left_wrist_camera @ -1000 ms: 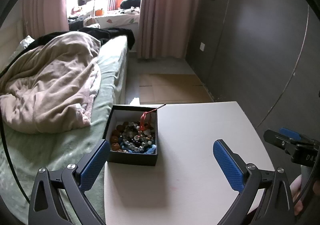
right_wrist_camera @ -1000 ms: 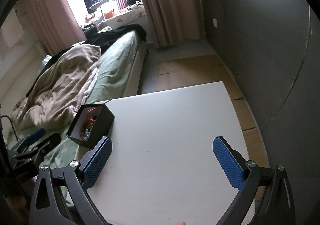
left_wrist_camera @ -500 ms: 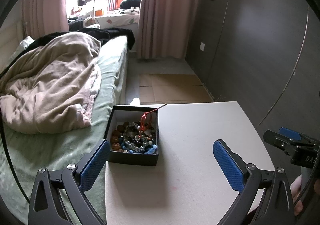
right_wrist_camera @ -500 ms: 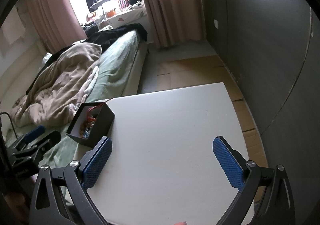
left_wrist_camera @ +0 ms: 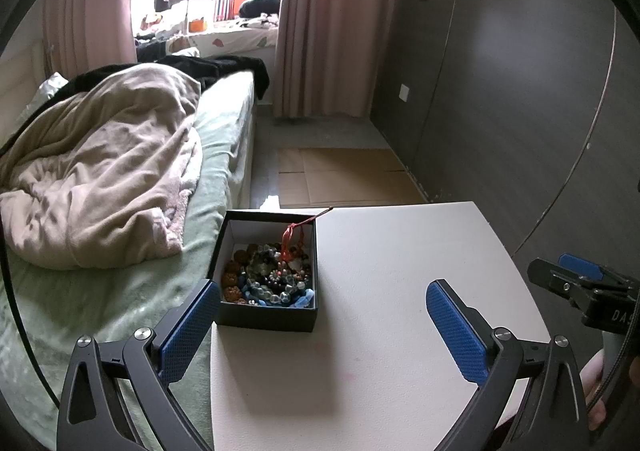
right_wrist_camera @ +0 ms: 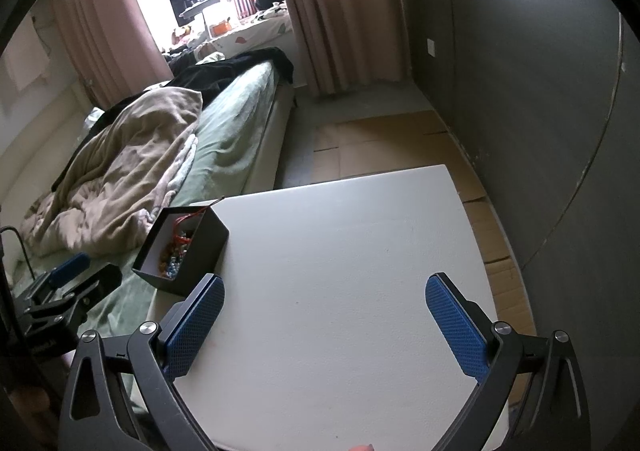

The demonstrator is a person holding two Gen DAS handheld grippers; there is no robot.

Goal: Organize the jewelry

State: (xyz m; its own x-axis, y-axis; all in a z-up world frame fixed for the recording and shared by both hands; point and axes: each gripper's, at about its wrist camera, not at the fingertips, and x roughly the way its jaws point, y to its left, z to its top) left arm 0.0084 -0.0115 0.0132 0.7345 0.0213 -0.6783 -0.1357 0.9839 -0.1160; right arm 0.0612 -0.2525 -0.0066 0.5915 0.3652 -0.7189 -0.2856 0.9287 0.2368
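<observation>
Two grippers, both spread wide, nothing between the pads. Left gripper [left_wrist_camera: 322, 325] hangs low over the white table [left_wrist_camera: 400, 291], its left pad just beside the near-left corner of the black box [left_wrist_camera: 267, 315]. Right gripper [right_wrist_camera: 324, 321] hangs over bare tabletop with the box off at its 10 o'clock.

Box sits at the table's left edge, next to the bed [left_wrist_camera: 120, 291], roughly 11 o'clock from the left gripper's centre. No lid in view. Inside: a mixed heap of bead jewelry [left_wrist_camera: 272, 275], with brown, clear, blue and dark beads tangled together. A red cord [left_wrist_camera: 291, 237] rises from the pile and a thin strand pokes out over the far right corner. No jewelry shows on the tabletop itself; all of it that I can see is in the box.

Step in hand, my guess: ambiguous. Everything piled in the box fits either pieces waiting to be pulled out and sorted, or pieces already gathered and put away. Frames don't settle which.

If a piece is to come out, the heap is tangled, so a pinch on one strand risks dragging others. The box is light and at the table edge, so it may need steadying.
</observation>
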